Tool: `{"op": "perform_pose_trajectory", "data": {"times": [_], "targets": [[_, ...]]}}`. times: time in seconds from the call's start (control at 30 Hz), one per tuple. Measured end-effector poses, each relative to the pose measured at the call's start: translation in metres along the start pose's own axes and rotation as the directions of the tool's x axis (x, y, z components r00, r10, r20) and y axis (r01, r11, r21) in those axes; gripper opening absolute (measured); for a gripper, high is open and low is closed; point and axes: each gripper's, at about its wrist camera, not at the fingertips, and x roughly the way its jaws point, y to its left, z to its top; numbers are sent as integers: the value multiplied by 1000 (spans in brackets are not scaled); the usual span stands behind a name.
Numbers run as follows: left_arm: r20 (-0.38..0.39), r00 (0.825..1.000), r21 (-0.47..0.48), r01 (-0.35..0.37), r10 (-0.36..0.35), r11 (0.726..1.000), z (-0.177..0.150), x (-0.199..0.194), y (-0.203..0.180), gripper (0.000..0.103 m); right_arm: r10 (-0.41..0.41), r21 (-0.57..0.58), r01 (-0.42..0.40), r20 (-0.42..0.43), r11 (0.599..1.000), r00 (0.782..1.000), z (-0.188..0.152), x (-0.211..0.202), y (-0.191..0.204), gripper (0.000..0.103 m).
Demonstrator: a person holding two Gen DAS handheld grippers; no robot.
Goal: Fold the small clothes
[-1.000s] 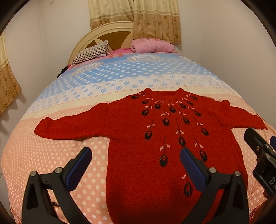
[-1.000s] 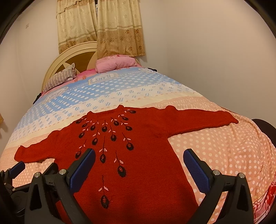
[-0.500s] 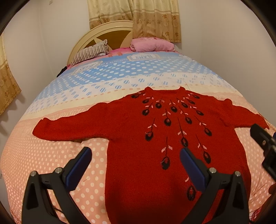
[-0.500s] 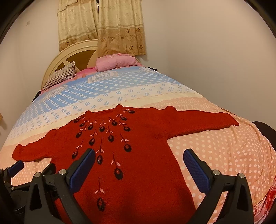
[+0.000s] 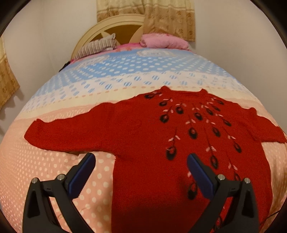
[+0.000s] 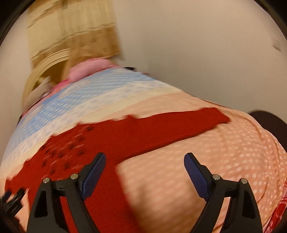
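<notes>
**Red sweater spread flat on the bed**

On the peach, white-dotted end of the bed cover, a red sweater lies face up and flat, with both sleeves stretched out to the sides and its neck towards the headboard. Dark drop shapes on thin stems, with small pale leaves, fan down its chest from the neckline.

Above it, the left gripper hangs with its blue-padded jaws spread wide and nothing between them. One pad is over the dotted cover just beside the sweater's side edge, under the outstretched sleeve; the other is over the chest pattern.

The right gripper hovers near the sweater's other armpit in a picture blurred by motion. Its jaws are wide but closing, with nothing gripped: one pad is over the red body, the other over bare cover, and the sleeve runs across beyond them to its cuff.

The bed cover turns from peach to cream to blue dots farther up. At its head lie a striped pillow and a pink pillow, against a pale arched headboard, with tan curtains on the wall behind.
</notes>
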Motion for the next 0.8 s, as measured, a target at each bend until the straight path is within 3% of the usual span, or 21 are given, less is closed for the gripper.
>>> {"op": "perform_pose_trajectory", "data": {"times": [0.13,0.33,0.4,0.5,0.6,0.67,0.7,0.8], "targets": [[9,999,-22,-32,33,999,-5,17,2,103,-62,213,68,-35,975,997,34,45,-94,75],[-11,997,-67,-77,77,995,-13,43,6,103,-57,468,115,-137,876,989,62,114,-206,68],[-14,995,-84,-96,95,992,-16,50,8,103,-55,499,131,-165,857,985,67,132,-222,68],[-44,995,-107,-94,90,990,-19,59,14,103,-52,478,149,-210,866,976,76,158,-226,67],[-67,995,-122,-86,78,989,-20,65,16,103,-7,552,144,-242,821,970,75,178,-238,66],[-83,995,-141,-73,61,987,-22,68,18,103,29,619,137,-251,774,968,69,193,-249,60],[-87,995,-151,-65,53,986,-22,69,19,103,4,606,152,-247,781,969,71,194,-245,54],[-99,995,-174,-45,28,984,-23,72,22,103,32,622,119,-226,774,974,72,206,-250,44]]}}
